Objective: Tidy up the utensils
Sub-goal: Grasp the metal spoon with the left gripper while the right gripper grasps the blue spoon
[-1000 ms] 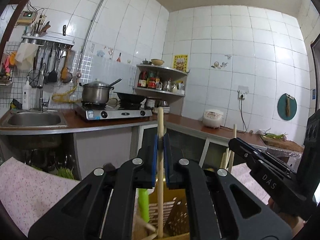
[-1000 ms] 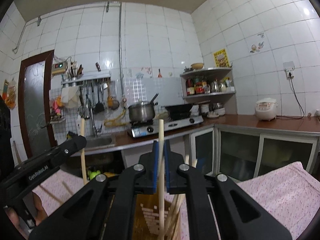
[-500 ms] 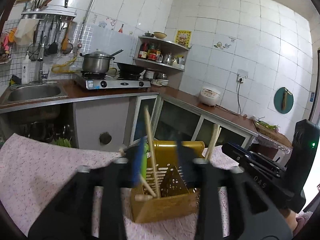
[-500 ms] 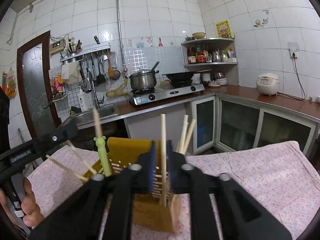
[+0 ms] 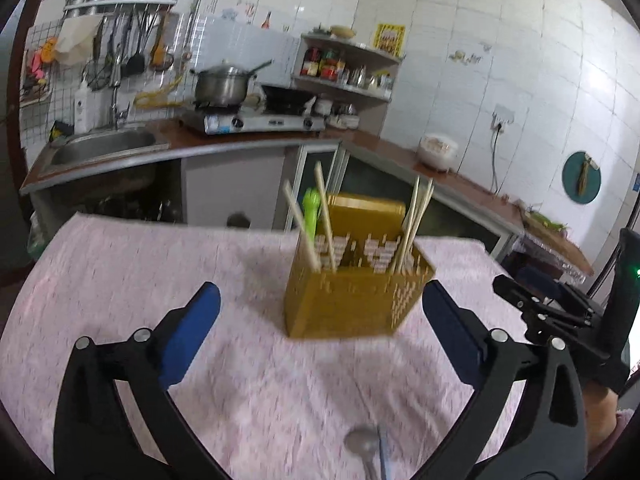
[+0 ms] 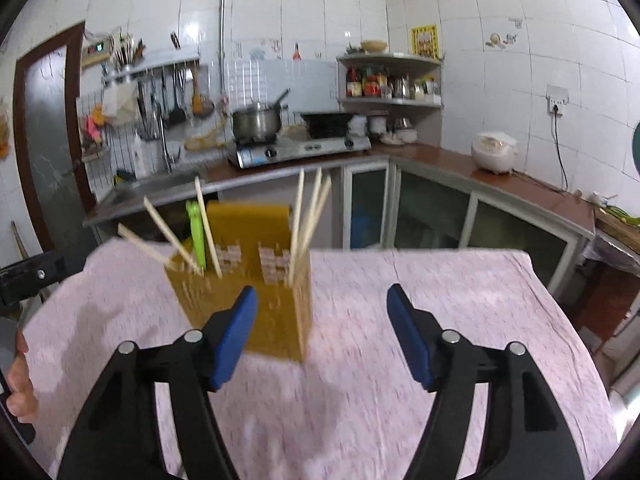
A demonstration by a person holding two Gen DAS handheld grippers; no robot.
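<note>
A yellow utensil holder (image 5: 356, 296) (image 6: 248, 304) stands on the pink tablecloth (image 5: 120, 280), with several wooden chopsticks (image 5: 324, 220) (image 6: 304, 224) and a green utensil (image 5: 311, 212) (image 6: 196, 232) upright in it. My left gripper (image 5: 318, 320) sits back from the holder, its jaws opening wide with nothing held between the blue pads. My right gripper (image 6: 322, 324) is also drawn back, its jaws opening, and no chopstick is between its pads. A metal spoon (image 5: 362, 446) lies on the cloth near the left gripper's base.
Behind the table runs a counter with a sink (image 5: 104, 148), a gas stove with a pot (image 5: 220, 84) and a rice cooker (image 6: 494, 150). A hand (image 6: 18, 384) on the left gripper's handle shows at the right wrist view's left edge.
Both grippers let go of their chopsticks, which now stand in the holder. Both jaws opened and both grippers pulled back from the holder, tilting downward.
</note>
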